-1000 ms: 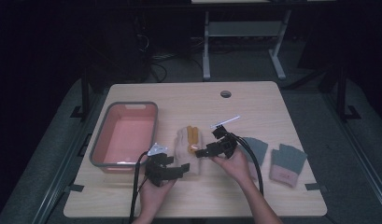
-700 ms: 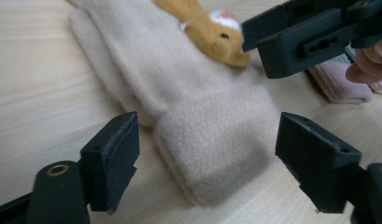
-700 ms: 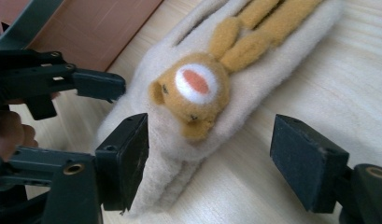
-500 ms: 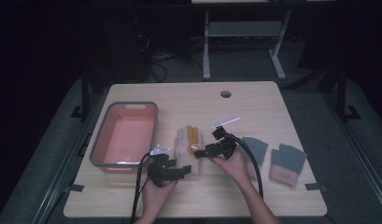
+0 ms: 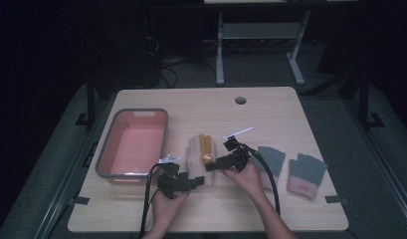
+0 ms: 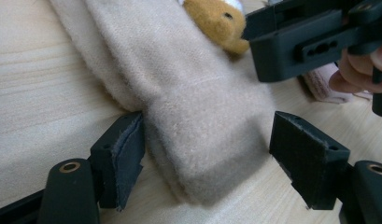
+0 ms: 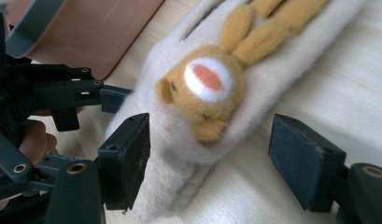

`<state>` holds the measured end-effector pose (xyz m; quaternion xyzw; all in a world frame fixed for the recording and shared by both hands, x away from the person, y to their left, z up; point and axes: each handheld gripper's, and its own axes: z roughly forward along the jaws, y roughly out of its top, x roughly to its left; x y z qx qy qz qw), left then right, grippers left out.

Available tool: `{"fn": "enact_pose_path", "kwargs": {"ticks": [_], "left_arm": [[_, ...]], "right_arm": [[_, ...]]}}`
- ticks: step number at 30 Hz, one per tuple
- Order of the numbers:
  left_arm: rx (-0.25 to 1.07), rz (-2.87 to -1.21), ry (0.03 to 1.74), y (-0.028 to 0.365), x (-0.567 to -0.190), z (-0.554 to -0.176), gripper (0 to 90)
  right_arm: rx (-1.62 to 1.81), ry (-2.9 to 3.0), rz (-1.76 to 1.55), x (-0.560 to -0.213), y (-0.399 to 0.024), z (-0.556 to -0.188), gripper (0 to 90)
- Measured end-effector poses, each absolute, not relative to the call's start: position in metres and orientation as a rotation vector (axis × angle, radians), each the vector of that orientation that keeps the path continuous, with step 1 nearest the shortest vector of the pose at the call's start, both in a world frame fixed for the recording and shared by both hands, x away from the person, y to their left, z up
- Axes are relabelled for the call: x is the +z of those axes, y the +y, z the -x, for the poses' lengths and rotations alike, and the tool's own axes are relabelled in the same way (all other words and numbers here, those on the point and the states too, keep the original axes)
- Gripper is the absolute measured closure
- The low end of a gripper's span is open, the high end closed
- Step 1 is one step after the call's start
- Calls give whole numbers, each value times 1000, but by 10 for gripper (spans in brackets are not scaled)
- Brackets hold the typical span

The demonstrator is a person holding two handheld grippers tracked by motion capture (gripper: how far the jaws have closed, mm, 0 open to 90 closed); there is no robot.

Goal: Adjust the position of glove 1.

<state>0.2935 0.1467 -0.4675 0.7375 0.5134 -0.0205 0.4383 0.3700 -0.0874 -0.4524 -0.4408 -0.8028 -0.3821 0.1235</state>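
Okay, my left gripper point(image 6: 205, 158) has its jaws wide around the cuff of the cream glove point(image 6: 188, 107) and they've just been closing in; the left pad touches the fabric, the right stands clear. My right gripper point(image 7: 209, 158) gapes over the glove's bear patch point(image 7: 202, 91), gripping nothing. Glove lies flat on the wooden table point(image 5: 270, 107), beside the pink bin point(image 5: 134, 144). Grey mittens point(image 5: 305, 174) sit to the right; the room is dark.

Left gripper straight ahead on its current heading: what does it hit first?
The cuff end of the beige animal glove, already between the left gripper's open fingers, which have just been closing. One finger looks to touch the cuff edge; the other stands apart. Beyond lies the right gripper.
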Motion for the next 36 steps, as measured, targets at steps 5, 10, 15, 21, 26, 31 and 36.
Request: {"fn": "enact_pose_path", "kwargs": {"ticks": [5, 10, 15, 21, 26, 31, 36], "left_arm": [[-61, -1834, 1282, 148, -468, -295, 283], [-73, -1831, 1289, 150, -468, -296, 315], [-84, -1842, 1294, 148, -468, -298, 388], [-109, -1847, 1283, 146, -469, -302, 481], [-133, -1856, 1264, 139, -470, -302, 498], [-156, -1863, 1244, 132, -470, -302, 489], [-162, -1831, 1269, 134, -468, -300, 409]], "right_arm": [[-1096, -2337, 1299, -457, -82, -370, 319], [-1098, -2307, 1320, -463, -80, -370, 365], [-1136, -2255, 1328, -470, -82, -368, 498], [-1136, -2277, 1318, -470, -82, -366, 601], [-1137, -2287, 1319, -467, -86, -361, 640], [-1148, -2268, 1354, -468, -100, -356, 612], [-1161, -2236, 1386, -465, -108, -357, 493]]}}
